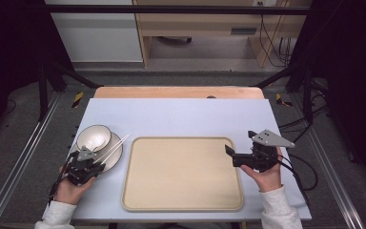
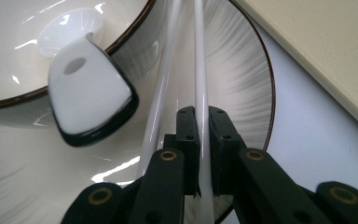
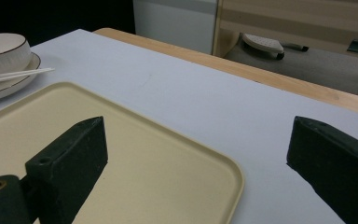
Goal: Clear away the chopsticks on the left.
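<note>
White chopstick (image 2: 200, 70) pinched between left gripper (image 2: 204, 140) jaws, over plate (image 2: 247, 93)

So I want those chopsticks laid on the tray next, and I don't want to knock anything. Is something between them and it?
Nothing visible stands between. The left gripper is shut on one chopstick, over the plate, and the tray lies right beside it, apart from the plate and bare. The bowl sits on the far side.
</note>
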`<state>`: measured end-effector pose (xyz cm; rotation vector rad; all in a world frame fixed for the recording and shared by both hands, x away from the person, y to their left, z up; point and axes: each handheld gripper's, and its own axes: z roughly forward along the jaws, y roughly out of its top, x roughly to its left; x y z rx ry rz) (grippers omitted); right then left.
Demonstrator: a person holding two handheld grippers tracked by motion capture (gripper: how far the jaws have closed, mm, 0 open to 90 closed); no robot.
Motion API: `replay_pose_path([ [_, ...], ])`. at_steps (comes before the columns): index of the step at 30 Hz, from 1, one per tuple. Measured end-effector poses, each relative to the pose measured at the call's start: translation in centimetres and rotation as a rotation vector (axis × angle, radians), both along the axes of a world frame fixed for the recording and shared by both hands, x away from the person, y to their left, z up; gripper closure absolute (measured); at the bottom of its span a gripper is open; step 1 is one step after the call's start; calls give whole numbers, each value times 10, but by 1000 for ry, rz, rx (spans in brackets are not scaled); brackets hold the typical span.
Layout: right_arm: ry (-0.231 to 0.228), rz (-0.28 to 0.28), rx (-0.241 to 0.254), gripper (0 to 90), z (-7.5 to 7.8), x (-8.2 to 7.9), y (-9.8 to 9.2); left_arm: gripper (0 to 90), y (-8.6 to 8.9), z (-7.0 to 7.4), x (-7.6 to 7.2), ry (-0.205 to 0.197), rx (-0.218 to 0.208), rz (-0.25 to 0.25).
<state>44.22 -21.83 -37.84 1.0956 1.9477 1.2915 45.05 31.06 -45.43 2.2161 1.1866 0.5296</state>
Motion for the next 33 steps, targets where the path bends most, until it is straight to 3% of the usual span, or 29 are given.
replay_pose_path([
  [4, 3, -3, 2, 54, 0, 0, 0, 837, -1, 3, -2, -5, -7, 6],
  [15, -16, -18, 18, 50, 5, -3, -8, 837, -10, 22, -18, -80, -78, 54],
  [21, -26, -25, 31, 49, 8, -5, -13, 837, -25, 29, -29, -124, -143, 85],
  [27, -29, -29, 37, 50, 9, -6, -15, 837, -43, 33, -39, -160, -174, 102],
  [33, -34, -36, 44, 50, 11, -7, -17, 837, -55, 37, -47, -184, -219, 153],
])
